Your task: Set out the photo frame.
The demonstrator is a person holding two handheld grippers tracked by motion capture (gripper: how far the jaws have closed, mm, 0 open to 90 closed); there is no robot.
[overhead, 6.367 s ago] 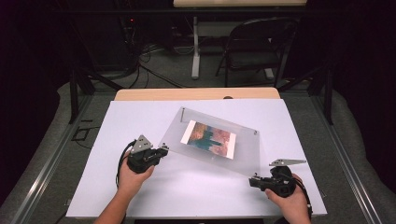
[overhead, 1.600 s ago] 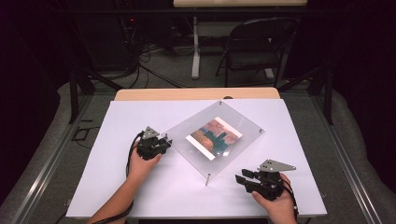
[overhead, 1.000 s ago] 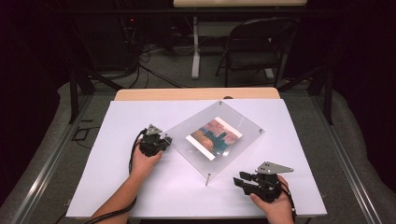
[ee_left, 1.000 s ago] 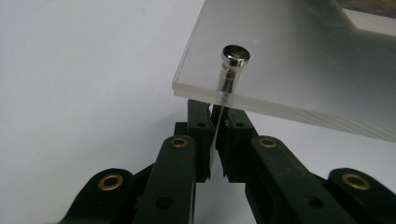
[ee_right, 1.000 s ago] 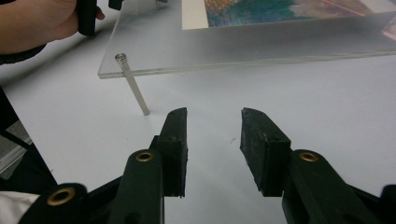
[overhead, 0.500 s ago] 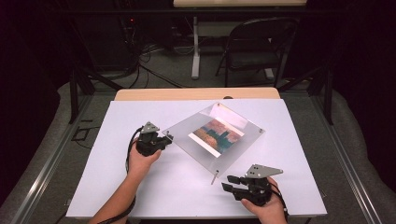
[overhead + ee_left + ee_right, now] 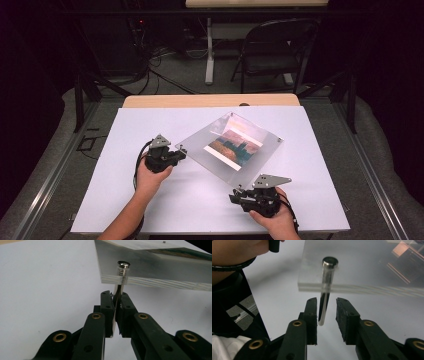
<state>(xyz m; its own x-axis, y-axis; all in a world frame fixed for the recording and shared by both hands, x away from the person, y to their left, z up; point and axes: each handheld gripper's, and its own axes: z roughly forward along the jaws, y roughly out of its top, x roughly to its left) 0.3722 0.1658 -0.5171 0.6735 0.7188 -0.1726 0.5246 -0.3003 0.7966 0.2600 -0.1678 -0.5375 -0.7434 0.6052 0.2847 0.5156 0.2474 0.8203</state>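
At the bottom of the high view, the right gripper [image 7: 239, 196] has its jaws part open. They have just been closing around a metal leg [image 7: 324, 302] of the clear picture frame [image 7: 235, 145], which sits between them, but a gap shows on one side. Left of the middle, the left gripper [image 7: 181, 153] is squeezed tight on another leg [image 7: 118, 293], lifting that corner. The frame sits mid-table [image 7: 310, 165], tilted. The lift looks half begun. I can read no words anywhere.
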